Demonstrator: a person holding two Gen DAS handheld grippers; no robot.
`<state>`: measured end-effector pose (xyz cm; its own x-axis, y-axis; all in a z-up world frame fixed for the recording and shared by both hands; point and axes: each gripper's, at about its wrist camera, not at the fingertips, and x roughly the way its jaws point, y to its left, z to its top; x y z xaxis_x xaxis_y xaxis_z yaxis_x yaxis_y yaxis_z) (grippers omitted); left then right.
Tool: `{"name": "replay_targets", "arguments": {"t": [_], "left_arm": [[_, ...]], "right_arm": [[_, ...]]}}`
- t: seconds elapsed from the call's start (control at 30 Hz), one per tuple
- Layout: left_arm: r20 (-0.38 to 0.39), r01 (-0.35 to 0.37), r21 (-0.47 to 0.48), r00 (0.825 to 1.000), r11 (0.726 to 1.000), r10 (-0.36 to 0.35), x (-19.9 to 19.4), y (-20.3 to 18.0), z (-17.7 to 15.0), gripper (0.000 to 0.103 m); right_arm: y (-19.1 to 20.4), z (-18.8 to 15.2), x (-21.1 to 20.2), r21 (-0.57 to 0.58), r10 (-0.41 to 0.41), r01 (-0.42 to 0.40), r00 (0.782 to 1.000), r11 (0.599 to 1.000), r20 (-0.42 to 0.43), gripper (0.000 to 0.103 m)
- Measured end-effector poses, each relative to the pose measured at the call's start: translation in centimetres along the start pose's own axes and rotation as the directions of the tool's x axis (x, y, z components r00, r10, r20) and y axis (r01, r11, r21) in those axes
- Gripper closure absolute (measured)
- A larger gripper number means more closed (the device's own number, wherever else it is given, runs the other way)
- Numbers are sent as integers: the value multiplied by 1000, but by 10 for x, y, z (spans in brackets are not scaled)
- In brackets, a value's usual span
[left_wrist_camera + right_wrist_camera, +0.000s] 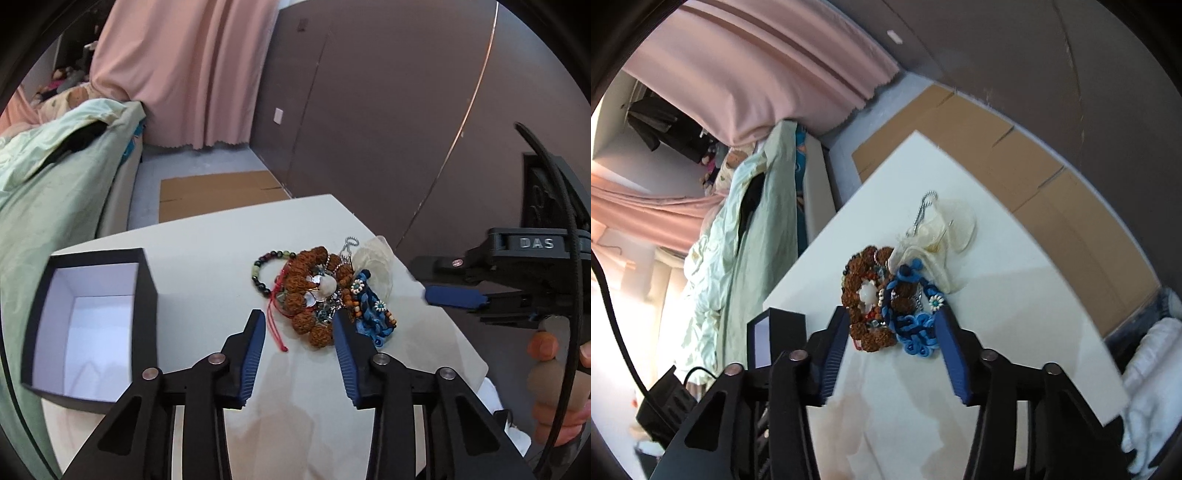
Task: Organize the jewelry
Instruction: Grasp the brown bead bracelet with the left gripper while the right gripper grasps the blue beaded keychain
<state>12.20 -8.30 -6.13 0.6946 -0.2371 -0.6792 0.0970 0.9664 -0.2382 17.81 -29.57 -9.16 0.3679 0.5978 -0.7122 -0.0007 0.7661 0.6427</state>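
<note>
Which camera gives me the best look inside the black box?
The left wrist view: the black box sits open at left, showing its white interior with nothing visible inside. The right wrist view catches only one corner behind the claw finger, the inside mostly hidden.
</note>
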Motion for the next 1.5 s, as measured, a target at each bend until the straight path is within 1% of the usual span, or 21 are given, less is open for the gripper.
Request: {"name": "replay_targets", "arguments": {"t": [0.07,0.17,0.33,0.4,0.47,0.5,0.53,0.57,0.63,0.87,1.03,1.2,1.3,1.33,1.5], "left_arm": [[-16,8,-2,1000,1000,-8,7,0,1,69],[-26,15,-4,1000,1000,-15,15,1,2,70],[-44,29,-21,999,999,-30,29,5,6,72],[-53,28,-31,998,999,-30,35,9,8,72],[-59,28,-38,998,999,-30,38,11,9,72],[-62,28,-42,998,999,-31,41,12,10,72],[-64,28,-43,997,999,-31,42,12,10,72],[-67,28,-44,997,999,-31,43,12,10,72],[-72,29,-46,997,999,-32,45,11,10,72],[-98,9,-22,995,1000,-12,57,3,9,72],[-112,-11,-11,994,1000,10,64,-1,5,72],[-131,-30,-42,991,999,25,75,4,7,72],[-125,-39,-32,992,999,35,76,2,6,73],[-124,-35,-30,992,999,31,75,1,6,78],[-78,-22,-28,997,999,20,56,0,8,79]], "right_arm": [[-1,3,11,19,12,-11,1000,1000,-25,59],[-2,9,24,41,27,-25,999,999,-47,60],[-4,16,42,70,29,-24,997,997,-71,60],[-3,17,50,86,36,-28,996,996,-87,66],[-5,20,57,107,42,-30,994,994,-106,79],[-6,20,58,115,39,-26,993,993,-107,81],[-7,21,57,123,40,-27,994,992,-104,89],[-8,22,56,134,53,-39,993,990,-102,93],[-8,21,49,153,74,-60,993,986,-88,93],[-5,16,11,138,126,-125,992,982,7,93],[-5,19,2,125,110,-113,993,986,33,93],[-8,18,-2,134,114,-117,993,984,33,93],[-9,18,-4,133,111,-115,993,984,37,93],[-10,17,-5,133,111,-115,993,984,40,93],[-16,16,-14,136,119,-126,991,983,59,93]]}}
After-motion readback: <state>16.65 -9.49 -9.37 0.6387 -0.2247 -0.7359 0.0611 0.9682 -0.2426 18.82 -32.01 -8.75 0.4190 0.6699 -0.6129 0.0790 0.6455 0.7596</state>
